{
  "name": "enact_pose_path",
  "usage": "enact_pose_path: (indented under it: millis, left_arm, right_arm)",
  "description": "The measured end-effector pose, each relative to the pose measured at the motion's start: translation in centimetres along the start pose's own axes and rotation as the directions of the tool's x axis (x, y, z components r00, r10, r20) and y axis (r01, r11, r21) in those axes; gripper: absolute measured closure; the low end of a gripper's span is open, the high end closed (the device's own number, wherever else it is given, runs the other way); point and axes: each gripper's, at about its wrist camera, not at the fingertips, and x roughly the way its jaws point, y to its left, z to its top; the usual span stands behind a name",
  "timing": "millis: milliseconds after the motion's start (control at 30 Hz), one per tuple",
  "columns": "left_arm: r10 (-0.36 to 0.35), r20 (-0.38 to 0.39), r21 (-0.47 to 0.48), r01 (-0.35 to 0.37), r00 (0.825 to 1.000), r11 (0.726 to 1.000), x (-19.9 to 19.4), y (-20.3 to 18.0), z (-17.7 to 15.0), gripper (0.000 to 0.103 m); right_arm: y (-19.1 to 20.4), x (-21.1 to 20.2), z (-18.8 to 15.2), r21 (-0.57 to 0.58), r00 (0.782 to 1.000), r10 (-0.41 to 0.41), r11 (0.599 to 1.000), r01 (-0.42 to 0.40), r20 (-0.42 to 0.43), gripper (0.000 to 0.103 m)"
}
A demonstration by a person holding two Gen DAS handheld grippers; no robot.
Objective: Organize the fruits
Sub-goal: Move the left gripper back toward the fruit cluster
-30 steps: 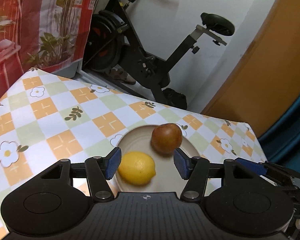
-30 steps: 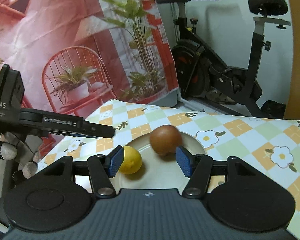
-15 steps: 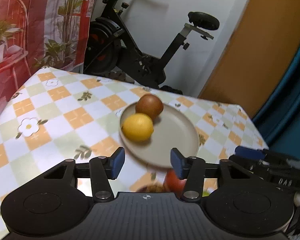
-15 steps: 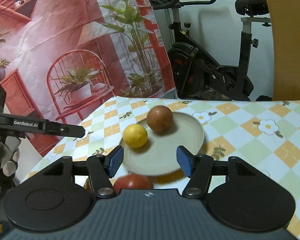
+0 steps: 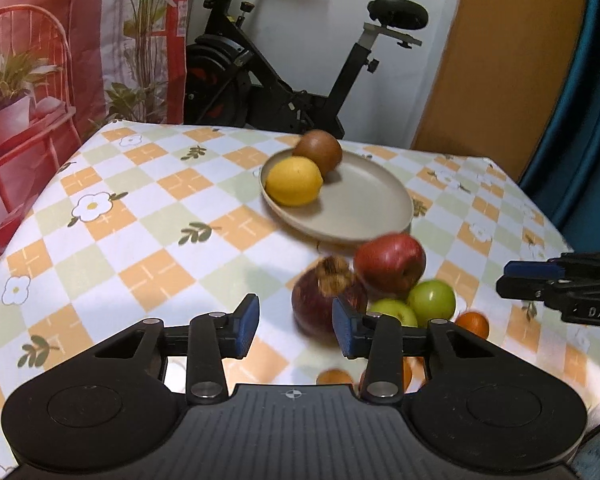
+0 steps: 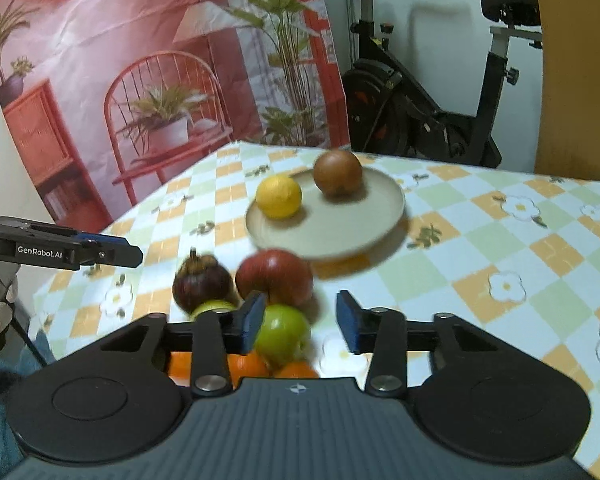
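A beige plate (image 5: 364,216) sits on the checked tablecloth (image 5: 148,208) toward the far side of the table, holding a yellow lemon (image 5: 294,180) and, touching it just behind, a brown round fruit (image 5: 318,148). Nearer the cameras a loose cluster of fruit lies on the cloth just beside the plate: a red apple (image 5: 390,262), a dark mangosteen (image 5: 326,300) with a dry brown top, two green apples (image 5: 432,298) side by side, and a few oranges (image 6: 240,364) closest in, partly hidden behind the gripper bodies. The left gripper (image 5: 295,326) hovers over bare cloth just left of the mangosteen; its jaws have just been closing, stand partly apart and hold nothing. The right gripper (image 6: 302,320) hangs above the near green apple (image 6: 282,334), its jaws also just closing, a gap left between the blue pads and nothing clamped. An exercise bike (image 5: 284,80) and a printed red backdrop (image 6: 120,80) stand beyond the table.
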Motion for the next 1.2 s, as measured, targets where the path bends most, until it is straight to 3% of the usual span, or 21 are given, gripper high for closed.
enact_pose_path:
  millis: [333,633,1200]
  left_arm:
    - [-0.031,0.023,-0.021,0.031,0.999,0.999,-0.1,-0.1,-2.1,0.060]
    - [-0.016,0.083,-0.069,0.022,0.996,0.997,-0.5,0.7,-2.4,0.060]
    - [0.035,-0.026,-0.038,-0.036,0.999,0.999,0.9,0.1,-3.3,0.059]
  right_arm:
    - [1.0,-0.3,-3.7,-0.064,0.993,-0.027,0.998,0.020,-0.115,0.068]
    - [1.5,-0.1,-4.5,-0.083,0.992,-0.044,0.996,0.034,-0.122,0.068]
    - [1.9,1.0,-5.7,-0.103,0.990,-0.048,0.994,0.034,-0.133,0.068]
